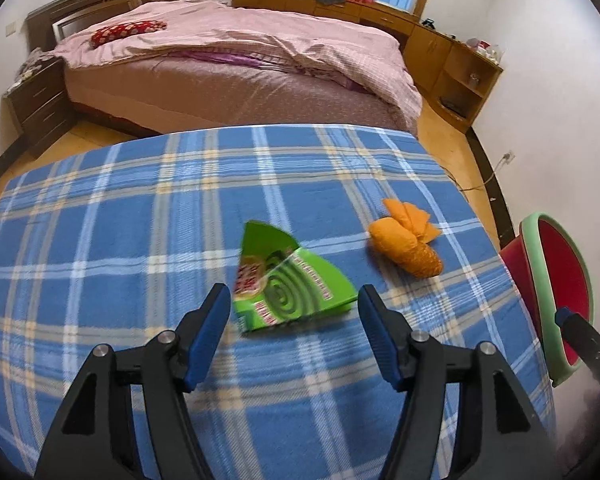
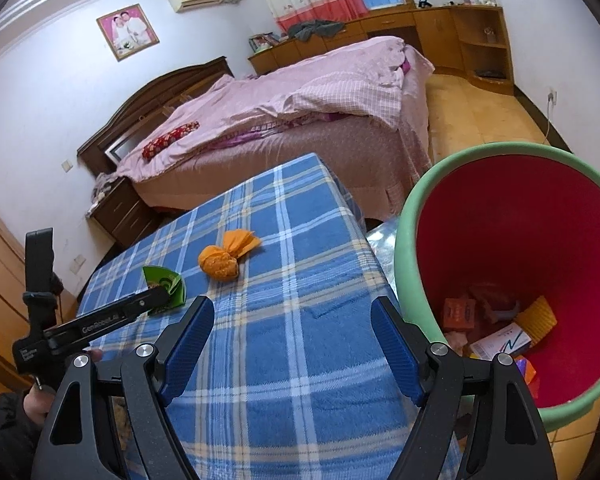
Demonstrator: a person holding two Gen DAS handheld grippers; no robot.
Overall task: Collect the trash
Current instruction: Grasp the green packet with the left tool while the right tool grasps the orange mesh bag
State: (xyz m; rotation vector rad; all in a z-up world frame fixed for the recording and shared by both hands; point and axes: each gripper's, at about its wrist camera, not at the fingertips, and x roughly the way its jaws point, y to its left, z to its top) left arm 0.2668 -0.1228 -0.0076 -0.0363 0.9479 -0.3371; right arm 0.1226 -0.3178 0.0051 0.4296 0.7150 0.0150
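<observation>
A flattened green mosquito-coil box (image 1: pixel 288 284) lies on the blue plaid tablecloth (image 1: pixel 120 240). My left gripper (image 1: pixel 293 296) is open, its blue pads on either side of the box's near end without touching it. To the right of the box lies an orange bundle (image 1: pixel 404 244). My right gripper (image 2: pixel 293 306) is open over the cloth with nothing between its fingers. In the right wrist view the green box (image 2: pixel 166 280) and orange bundle (image 2: pixel 224 260) lie further back on the left. A red bin with a green rim (image 2: pixel 520 220) stands at the table's right edge and holds several boxes and wrappers.
A bed with a pink quilt (image 1: pixel 240 48) stands beyond the table, with a dark nightstand (image 1: pixel 40 100) to its left. Wooden cabinets (image 1: pixel 440 48) line the far wall. The bin (image 1: pixel 568 272) hugs the table's right side. A power cord runs over the wooden floor (image 2: pixel 480 112).
</observation>
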